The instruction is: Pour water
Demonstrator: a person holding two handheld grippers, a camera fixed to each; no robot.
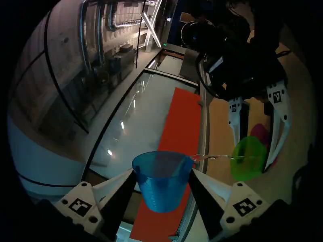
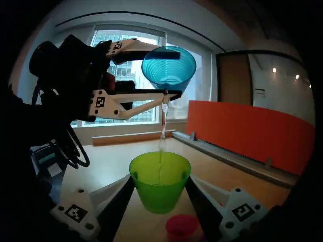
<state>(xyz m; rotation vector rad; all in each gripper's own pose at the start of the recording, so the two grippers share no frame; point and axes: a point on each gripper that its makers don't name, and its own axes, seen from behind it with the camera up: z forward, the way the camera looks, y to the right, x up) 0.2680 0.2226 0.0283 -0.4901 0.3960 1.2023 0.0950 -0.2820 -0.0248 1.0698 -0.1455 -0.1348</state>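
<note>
Left gripper [image 2: 175, 72] was closed on the blue cup [image 2: 168, 68], one finger pressing each side, and held it high and tipped over. A thin stream of water [image 2: 163, 121] ran from the cup's lowest lip straight down into the green cup [image 2: 160, 189]. Right gripper [image 2: 159, 185] clamped the green cup upright between both fingers, directly beneath the blue one and above the light wooden table [image 2: 109, 161]. Water level in the green cup: could not be read through its wall. A pink cup [image 2: 182, 228] stood on the table, near and just right of the green cup; contents not discernible. An orange panel [image 2: 250, 133] ran along the right.
</note>
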